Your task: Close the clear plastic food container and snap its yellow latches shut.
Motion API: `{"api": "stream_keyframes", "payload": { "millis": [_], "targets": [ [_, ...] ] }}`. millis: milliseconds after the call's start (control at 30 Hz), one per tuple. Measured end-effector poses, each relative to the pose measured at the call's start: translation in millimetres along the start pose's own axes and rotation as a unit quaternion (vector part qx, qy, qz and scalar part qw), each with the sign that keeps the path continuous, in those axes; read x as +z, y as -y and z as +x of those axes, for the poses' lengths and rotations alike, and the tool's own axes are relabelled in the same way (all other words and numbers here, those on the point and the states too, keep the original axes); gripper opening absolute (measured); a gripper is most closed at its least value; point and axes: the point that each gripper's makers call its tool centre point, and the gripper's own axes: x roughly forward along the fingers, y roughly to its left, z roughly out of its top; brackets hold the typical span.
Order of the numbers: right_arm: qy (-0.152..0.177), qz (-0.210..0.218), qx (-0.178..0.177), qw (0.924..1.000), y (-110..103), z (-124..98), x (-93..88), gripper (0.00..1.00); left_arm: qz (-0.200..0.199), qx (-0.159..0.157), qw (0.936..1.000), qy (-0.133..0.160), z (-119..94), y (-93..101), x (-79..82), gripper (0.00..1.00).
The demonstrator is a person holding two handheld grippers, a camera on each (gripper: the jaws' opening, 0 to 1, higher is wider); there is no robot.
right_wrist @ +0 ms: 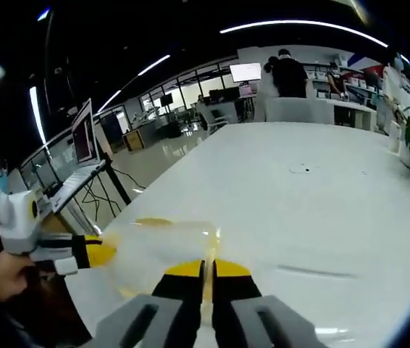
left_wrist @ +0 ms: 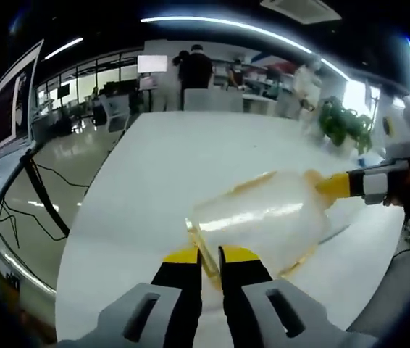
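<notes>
**Container held at both ends, latches pending**

Office hall, open plan: strip lights overhead, desks and monitors at the back, people standing far off, a potted plant (left_wrist: 346, 123) near the bench's far edge, a laptop (right_wrist: 83, 138) on a side stand.

White bench (left_wrist: 190, 174): broad, bare of other items near the work.

Clear plastic food container (left_wrist: 259, 221): lying on the bench between the two tools; yellow trim visible along its edges; whether the lid is fully seated cannot be told.

Left gripper (left_wrist: 210, 257): jaws pressed nearly together, pinching the near yellow edge of the container.

Right gripper (right_wrist: 203, 270): jaws close together on the opposite edge, pinching what looks like a yellow latch tab.

Handling note, judged: press each latch squarely toward the container wall, one end at a time, while the other tool steadies the box. Keep the lid level first; a skewed lid will likely stop a latch catching. Thin plastic may flex, so squeeze gradually.
</notes>
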Motion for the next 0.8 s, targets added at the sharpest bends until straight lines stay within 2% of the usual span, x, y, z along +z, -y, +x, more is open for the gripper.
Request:
{"api": "stream_keyframes", "payload": {
  "millis": [300, 633, 800],
  "targets": [
    [0.006, 0.010, -0.020, 0.9997, 27, -22, 1.6, 0.00, 0.008, -0.025, 0.9997, -0.001, 9, 35.3, 5.8, 0.05],
    [0.017, 0.031, -0.050, 0.9981, 65, -49, 0.3, 0.00, 0.026, -0.061, 0.9977, 0.010, 18, 77.1, 23.2, 0.05],
    [0.021, 0.036, -0.065, 0.9970, 82, -61, -1.3, 0.00, 0.030, -0.075, 0.9967, 0.010, 24, 95.4, 25.6, 0.05]
  ]
}}
